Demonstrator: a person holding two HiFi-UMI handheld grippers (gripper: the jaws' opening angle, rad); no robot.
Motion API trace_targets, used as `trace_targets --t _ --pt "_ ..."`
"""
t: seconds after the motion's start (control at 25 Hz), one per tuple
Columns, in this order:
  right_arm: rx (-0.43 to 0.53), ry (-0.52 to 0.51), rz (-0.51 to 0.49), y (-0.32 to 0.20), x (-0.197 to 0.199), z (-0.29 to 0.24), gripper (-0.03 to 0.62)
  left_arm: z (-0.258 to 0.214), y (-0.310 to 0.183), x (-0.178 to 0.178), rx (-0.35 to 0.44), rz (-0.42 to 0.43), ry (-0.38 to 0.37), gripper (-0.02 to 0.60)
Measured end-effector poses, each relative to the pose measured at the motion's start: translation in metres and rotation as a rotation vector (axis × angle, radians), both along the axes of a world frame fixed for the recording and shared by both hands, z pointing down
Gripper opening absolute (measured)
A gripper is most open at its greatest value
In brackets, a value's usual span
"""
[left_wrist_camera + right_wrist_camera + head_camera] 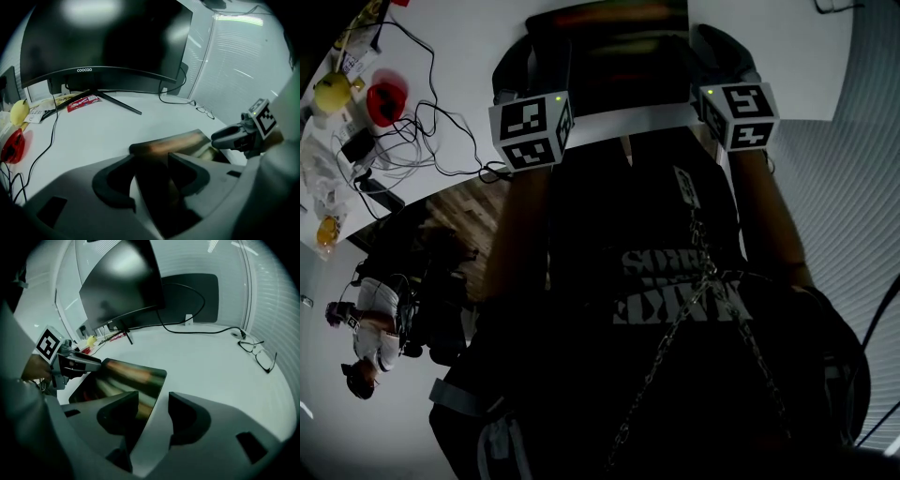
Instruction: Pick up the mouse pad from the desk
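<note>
The mouse pad (171, 143) is a dark, glossy rectangle lying on the white desk (89, 136), close to its near edge. My left gripper (152, 176) is open, its jaws wide apart over the pad's near left corner, with the pad passing between them. The right gripper (153, 416) is open too, straddling the pad's (126, 376) right edge, bare desk showing beside the right jaw. Each gripper appears in the other's view, at the pad's opposite side. In the head view both marker cubes (532, 129) (738, 114) sit at the pad's (609, 56) near edge.
A curved black monitor (103, 42) stands at the back of the desk on a splayed foot. Left of the pad lie cables (422, 141), a red object (11, 145), a yellow fruit (18, 111) and a red packet (83, 102). Glasses (255, 355) lie to the right.
</note>
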State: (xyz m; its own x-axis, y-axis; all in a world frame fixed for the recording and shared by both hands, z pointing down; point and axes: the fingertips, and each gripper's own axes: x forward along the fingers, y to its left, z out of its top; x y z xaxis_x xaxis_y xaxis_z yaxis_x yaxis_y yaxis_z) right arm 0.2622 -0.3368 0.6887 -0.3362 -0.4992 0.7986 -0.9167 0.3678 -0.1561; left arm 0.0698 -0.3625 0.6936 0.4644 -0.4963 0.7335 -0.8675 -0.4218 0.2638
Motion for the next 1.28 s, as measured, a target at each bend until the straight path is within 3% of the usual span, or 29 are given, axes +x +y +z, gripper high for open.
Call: trace_targets --t 0.2,0.28,0.4,0.6,0.72,0.88,1.0,1.16,1.28 --pt "-0.021 0.049 -0.001 0.002 -0.003 0.002 0.179 0.003 0.005 0.009 -0.053 0.065 -0.088 0.253" --pt "-0.027 0.074 -0.014 0.003 -0.005 0.003 0.179 0.009 0.005 0.013 -0.028 0.082 -0.128 0.253" --pt "-0.037 0.098 -0.026 0.002 -0.011 0.006 0.166 0.016 0.004 0.015 0.018 0.070 -0.137 0.253" --pt "-0.058 0.082 -0.008 0.002 -0.011 0.008 0.153 0.015 0.003 0.017 0.000 0.075 -0.144 0.230" --pt "-0.065 0.076 -0.007 0.001 -0.011 0.009 0.141 0.017 0.007 0.026 -0.025 0.077 -0.123 0.144" --pt "-0.043 0.071 -0.021 0.003 -0.016 0.009 0.096 0.017 0.011 0.032 -0.059 0.102 -0.100 0.084" --pt "-0.066 0.057 -0.035 0.007 -0.020 0.006 0.043 0.016 0.012 0.034 -0.100 0.108 -0.048 0.075" --pt "-0.064 0.020 -0.057 0.009 -0.026 -0.009 0.043 0.002 0.014 0.035 -0.147 0.129 0.028 0.068" --pt "-0.030 -0.018 -0.067 0.005 -0.030 -0.034 0.043 -0.022 0.014 0.040 -0.125 0.159 0.091 0.063"
